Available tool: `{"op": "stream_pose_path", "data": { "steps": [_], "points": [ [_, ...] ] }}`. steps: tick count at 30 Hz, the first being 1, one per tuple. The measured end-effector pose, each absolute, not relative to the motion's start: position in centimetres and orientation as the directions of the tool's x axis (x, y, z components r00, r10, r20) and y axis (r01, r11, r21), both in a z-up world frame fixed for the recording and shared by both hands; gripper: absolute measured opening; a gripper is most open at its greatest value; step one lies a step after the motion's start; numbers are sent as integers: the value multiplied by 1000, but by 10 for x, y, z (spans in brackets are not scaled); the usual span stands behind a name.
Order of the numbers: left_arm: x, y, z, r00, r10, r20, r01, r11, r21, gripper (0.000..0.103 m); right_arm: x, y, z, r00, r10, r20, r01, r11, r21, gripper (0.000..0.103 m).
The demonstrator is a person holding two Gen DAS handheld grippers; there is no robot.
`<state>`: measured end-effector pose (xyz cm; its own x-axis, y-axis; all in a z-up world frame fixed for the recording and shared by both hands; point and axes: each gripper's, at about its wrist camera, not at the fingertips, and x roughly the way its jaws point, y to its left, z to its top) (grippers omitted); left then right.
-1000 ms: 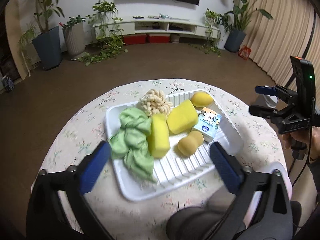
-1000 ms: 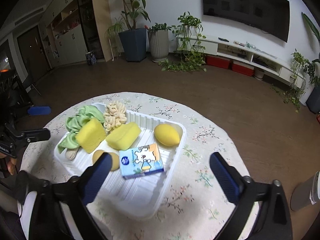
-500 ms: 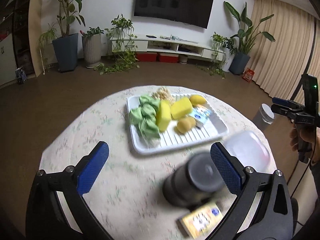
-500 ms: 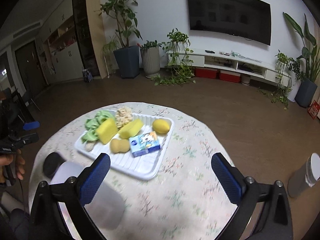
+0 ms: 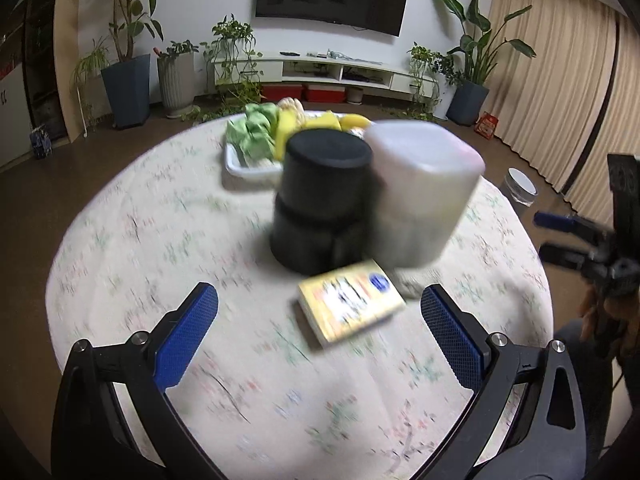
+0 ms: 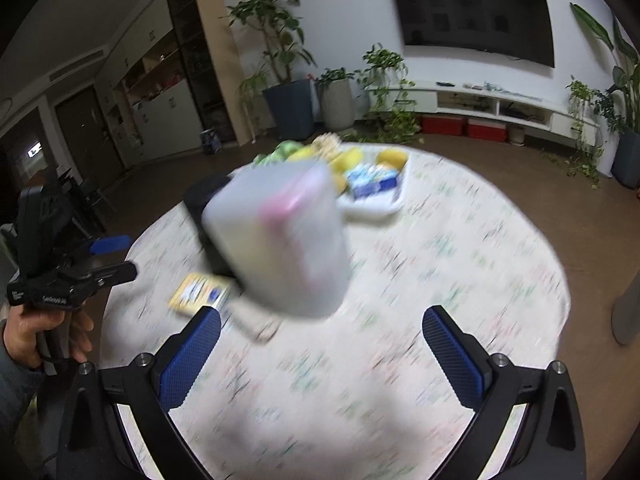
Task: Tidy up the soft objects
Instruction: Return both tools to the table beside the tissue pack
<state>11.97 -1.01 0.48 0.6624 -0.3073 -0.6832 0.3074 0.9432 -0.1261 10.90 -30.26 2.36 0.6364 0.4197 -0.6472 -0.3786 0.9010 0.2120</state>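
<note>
A white tray (image 5: pixel 236 162) at the table's far side holds a green cloth (image 5: pixel 254 130), yellow sponges (image 5: pixel 288 128) and other soft items; in the right wrist view the tray (image 6: pixel 372 204) also holds a blue tissue pack (image 6: pixel 374 182). A yellow tissue pack (image 5: pixel 352 306) lies on the tablecloth near my left gripper (image 5: pixel 320 332), which is open and empty. My right gripper (image 6: pixel 320 352) is open and empty above the near table edge. Both views are motion-blurred.
A black cylindrical container (image 5: pixel 320 200) and a translucent white lidded box (image 5: pixel 420 192) stand mid-table between the grippers and the tray. The round table has a floral cloth (image 5: pixel 160 240). A small bin (image 5: pixel 520 190) stands on the floor at right.
Both grippers have pulled back and lowered away from the tray. The black container, white box and yellow tissue pack now fill the foreground and hide much of the tray.
</note>
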Motion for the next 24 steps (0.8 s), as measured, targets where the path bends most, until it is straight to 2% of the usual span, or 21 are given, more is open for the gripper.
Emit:
{"op": "stream_pose_path", "data": {
  "steps": [5,13,18,24],
  "points": [
    [96,-29,-8,649,-322,-689,333,935,-122,103,78,-282,0,598,454,-661,-406,882,239,103],
    [100,-45,-16,667,-285,-688,311,946,-90,103,61,-251,-9,608,422,-672,-436,885,162,103],
    [117,-48,-18,678,-243,-694,269,960,-73,103,75,-241,-13,619,373,-691,-432,897,97,103],
    [133,-55,-28,657,-228,-719,256,964,-72,103,102,-229,-24,589,366,-720,-434,895,100,103]
  ]
}}
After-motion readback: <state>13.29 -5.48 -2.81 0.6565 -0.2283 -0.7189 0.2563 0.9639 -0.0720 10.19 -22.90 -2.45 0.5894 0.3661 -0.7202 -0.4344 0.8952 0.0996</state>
